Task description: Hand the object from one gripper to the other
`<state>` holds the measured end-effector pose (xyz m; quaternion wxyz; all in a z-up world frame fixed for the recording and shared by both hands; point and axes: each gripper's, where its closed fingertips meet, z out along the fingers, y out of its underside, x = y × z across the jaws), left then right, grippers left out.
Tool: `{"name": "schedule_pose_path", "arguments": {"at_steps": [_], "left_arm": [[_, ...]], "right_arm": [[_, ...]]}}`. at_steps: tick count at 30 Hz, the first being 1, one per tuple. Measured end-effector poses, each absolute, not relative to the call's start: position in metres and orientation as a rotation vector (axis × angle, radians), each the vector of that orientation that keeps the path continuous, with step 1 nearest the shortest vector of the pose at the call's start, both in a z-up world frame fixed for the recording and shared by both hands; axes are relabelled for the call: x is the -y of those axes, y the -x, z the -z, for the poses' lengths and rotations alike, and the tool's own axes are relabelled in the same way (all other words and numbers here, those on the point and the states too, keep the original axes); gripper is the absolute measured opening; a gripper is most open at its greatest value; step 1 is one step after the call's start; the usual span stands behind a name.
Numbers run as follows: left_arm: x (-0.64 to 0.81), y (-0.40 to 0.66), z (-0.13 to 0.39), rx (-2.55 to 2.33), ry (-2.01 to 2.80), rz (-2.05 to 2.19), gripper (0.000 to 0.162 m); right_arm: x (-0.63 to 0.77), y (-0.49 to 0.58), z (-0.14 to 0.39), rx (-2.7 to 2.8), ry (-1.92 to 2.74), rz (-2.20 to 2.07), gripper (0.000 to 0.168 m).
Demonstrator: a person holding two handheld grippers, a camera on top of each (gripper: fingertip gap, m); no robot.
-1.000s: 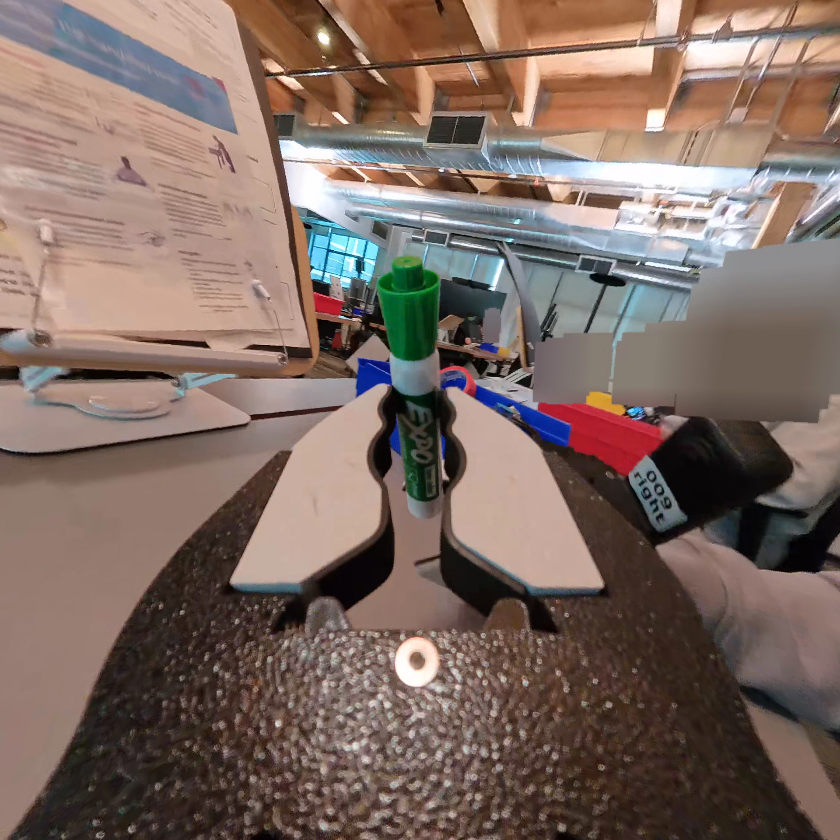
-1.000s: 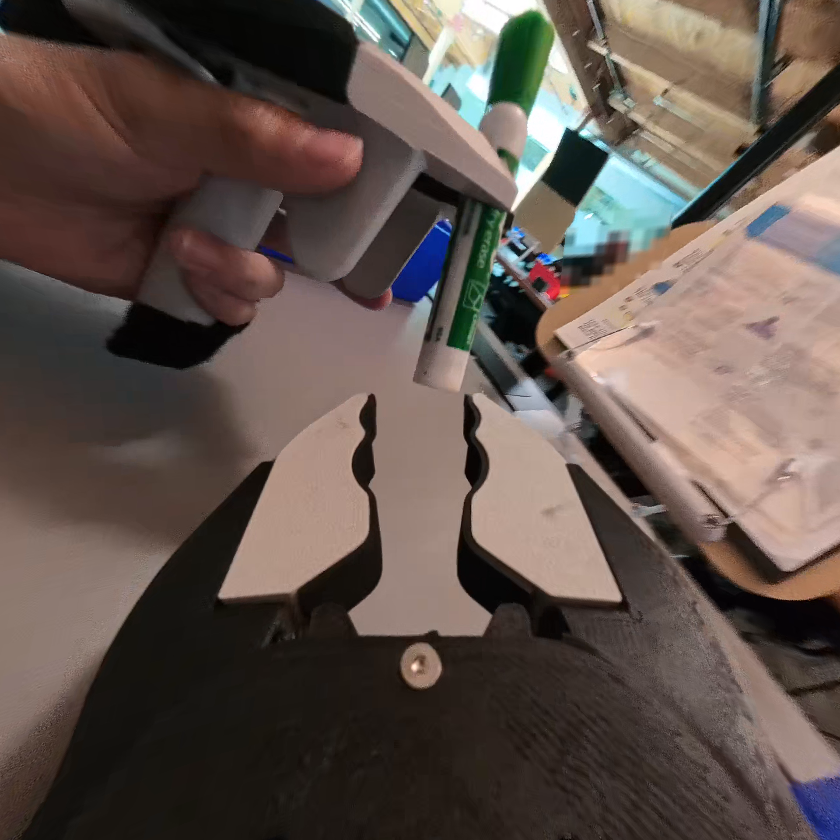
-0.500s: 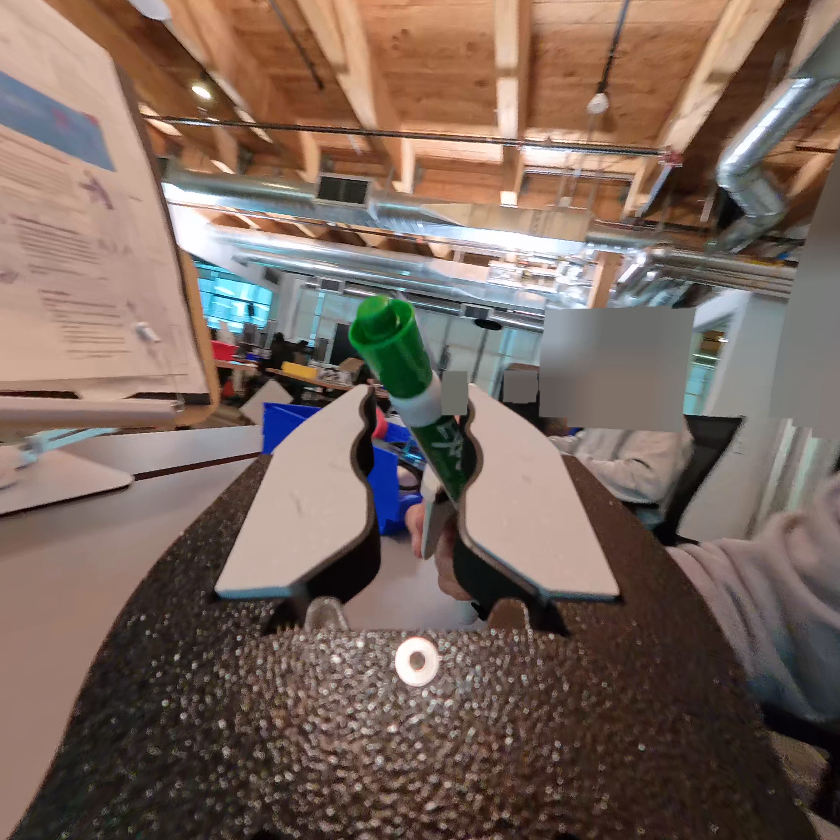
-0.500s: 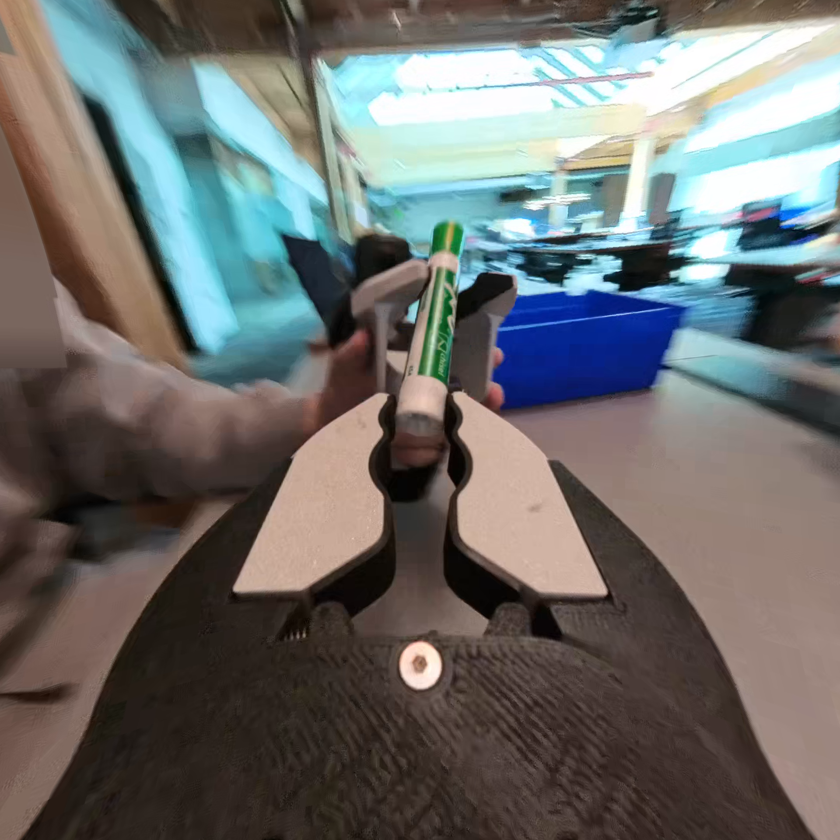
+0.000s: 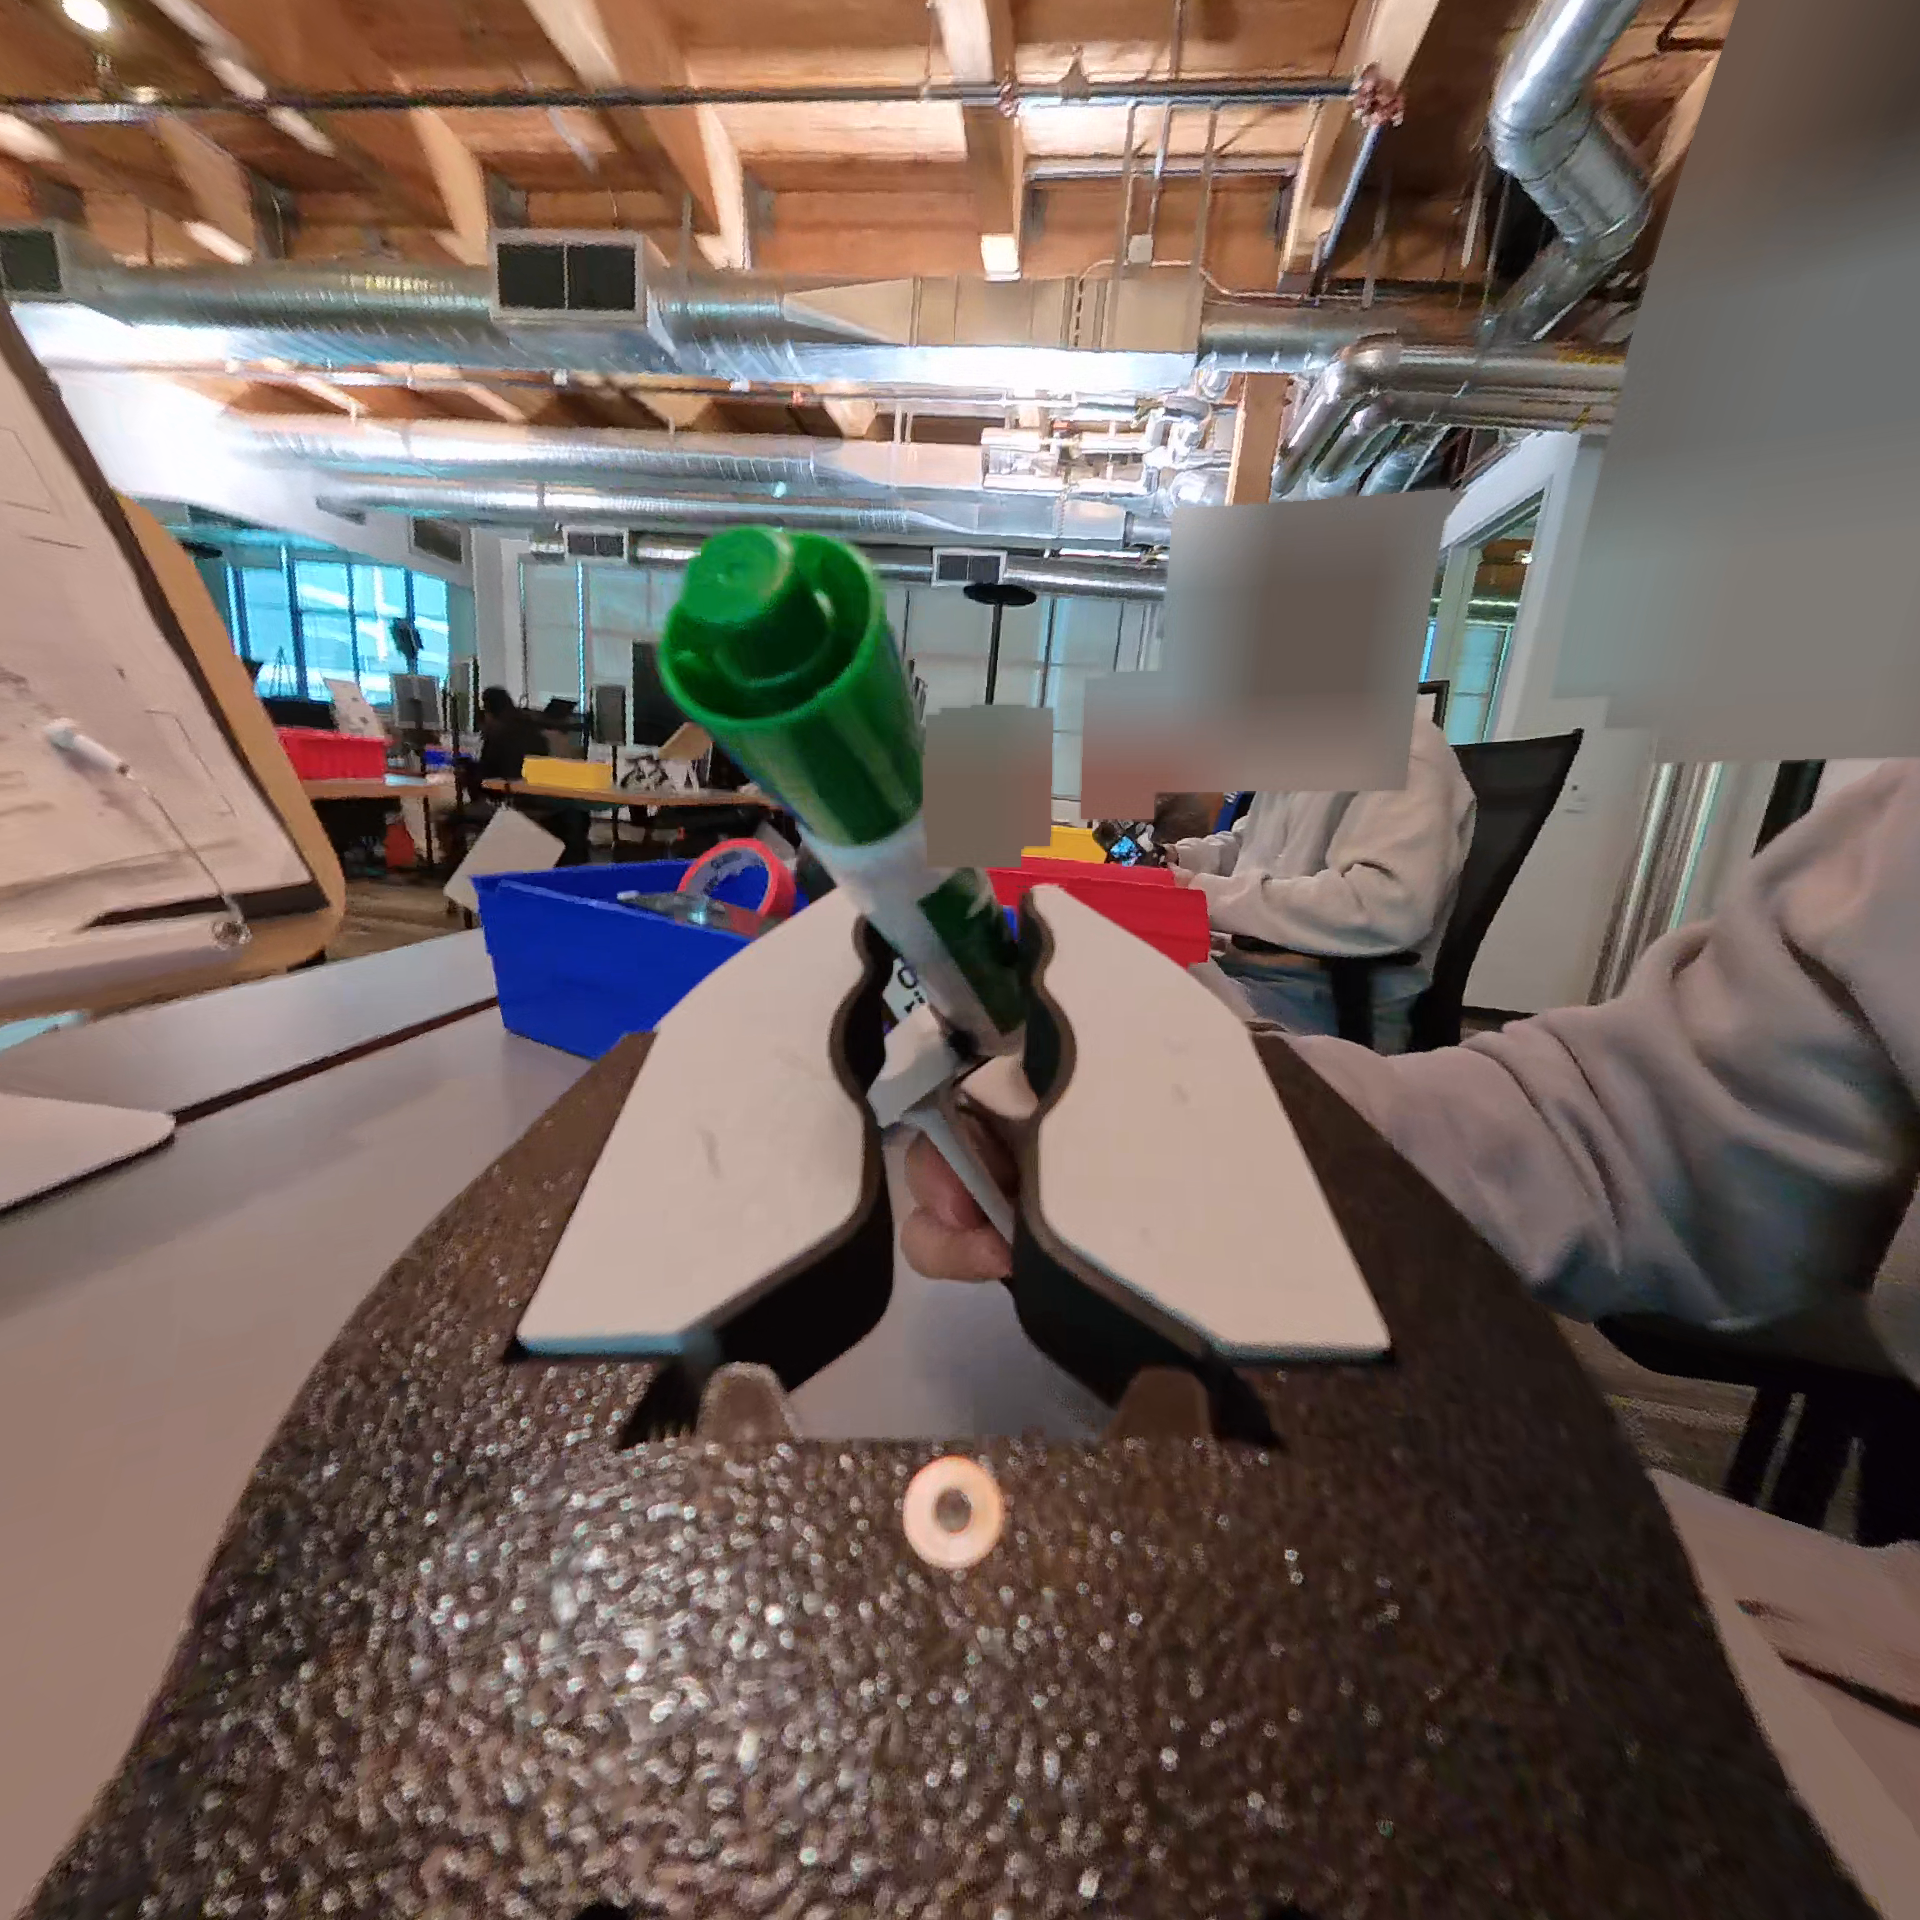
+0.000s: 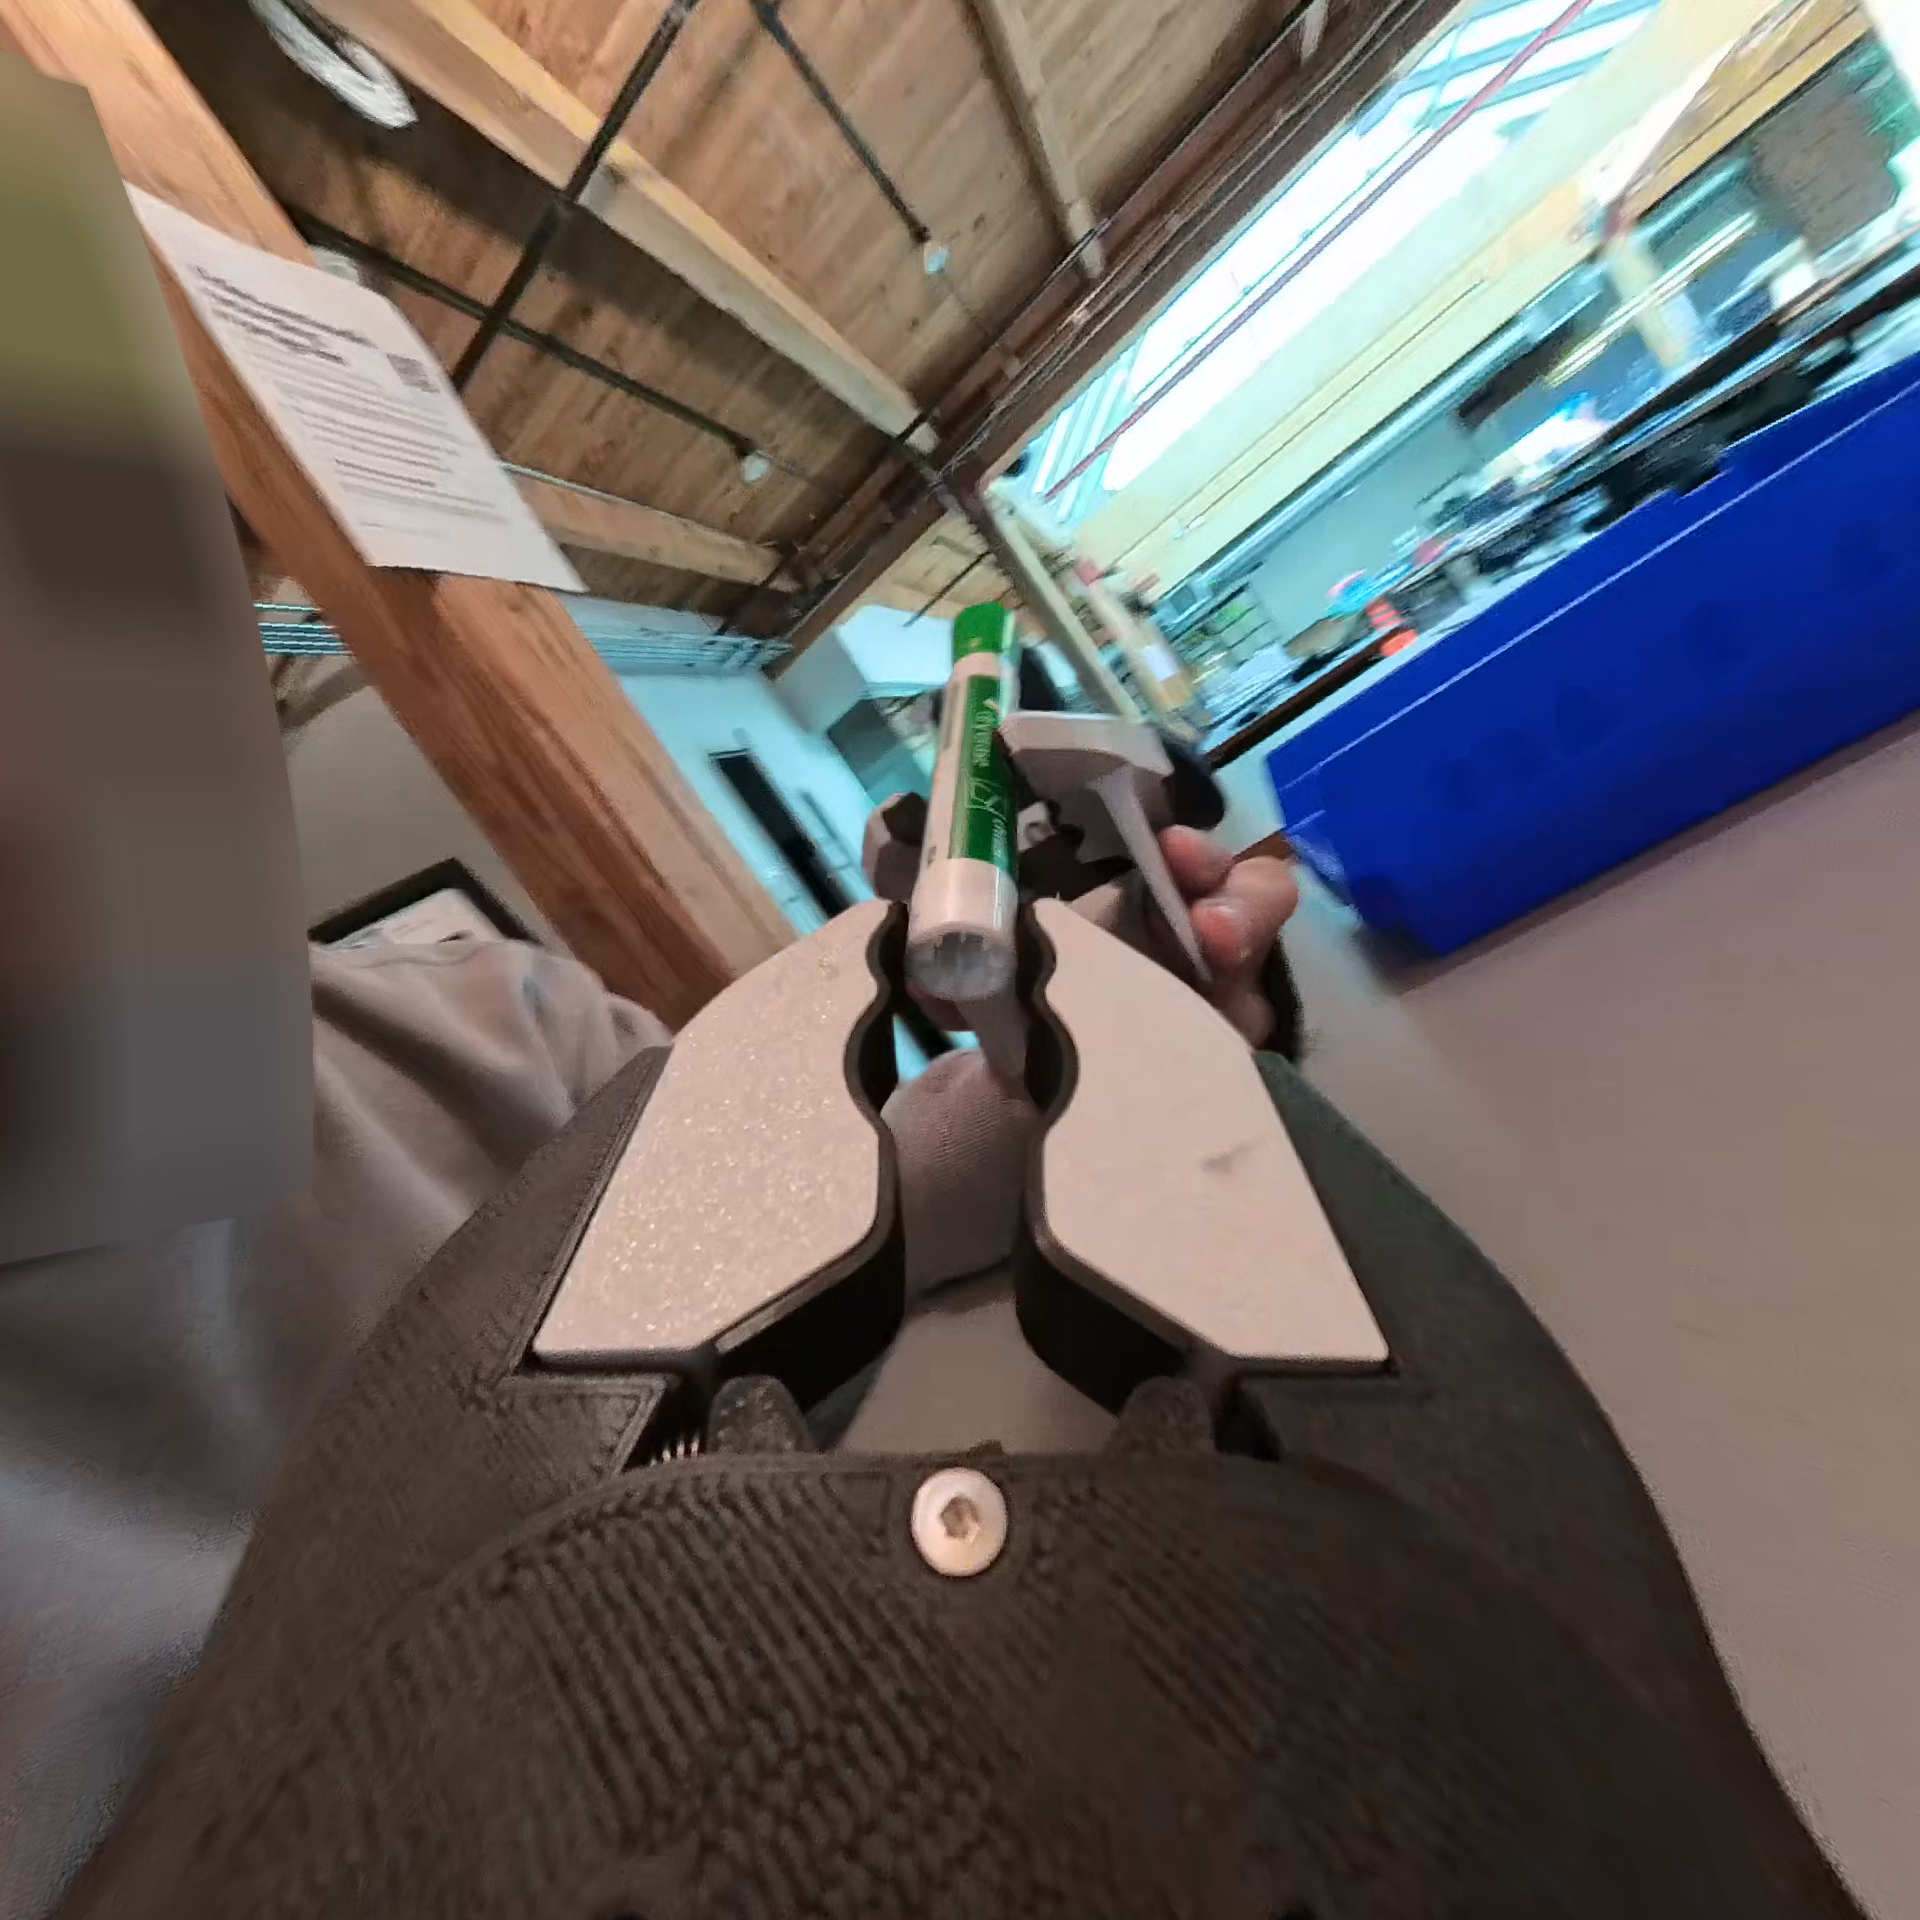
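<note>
table (image 5: 260, 1195): grey, we see it running under and beyond both sets of fingers; a blue bin (image 5: 592, 956) stands on it past the tips.

left gripper (image 5: 940, 997): our fingers are parted to a narrow gap. the marker's lower barrel sits in that gap at the tips, closer to the right-hand finger. we cannot tell whether either pad bears on it.

right gripper (image 6: 961, 961): fingers likewise parted to a narrow gap, with the marker's blunt white end lying between the tips. slivers of space show on both sides of it, so we judge this grip not yet closed.

marker (image 5: 831, 748): green cap, white and green barrel. from the left fingers its long axis tilts up and leftward, cap end towards that camera. from the right fingers it runs forward and upward, away from the tips.

both grippers are at the marker; the right one has the butt end.
</note>
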<state>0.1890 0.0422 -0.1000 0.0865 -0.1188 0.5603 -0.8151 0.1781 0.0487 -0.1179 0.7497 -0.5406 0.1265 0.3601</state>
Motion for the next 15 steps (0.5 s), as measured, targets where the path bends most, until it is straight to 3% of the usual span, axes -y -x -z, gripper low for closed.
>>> {"name": "schedule_pose_path", "arguments": {"at_steps": [7,11,14,15], "left_arm": [[-0.054,-0.219,0.113,-1.684,0.706,2.378,0.019],[-0.05,-0.224,0.123,-1.736,0.818,2.369,0.019],[-0.043,-0.222,0.129,-1.792,0.847,2.376,0.019],[-0.042,-0.223,0.131,-1.798,0.862,2.375,0.019]], "right_arm": [[-0.043,-0.224,0.145,-0.199,1.456,0.212,0.045],[-0.046,-0.216,0.145,0.09,1.521,0.693,0.043],[-0.051,-0.219,0.157,0.175,1.601,0.892,0.022],[-0.051,-0.221,0.159,0.179,1.62,0.925,0.021]]}}
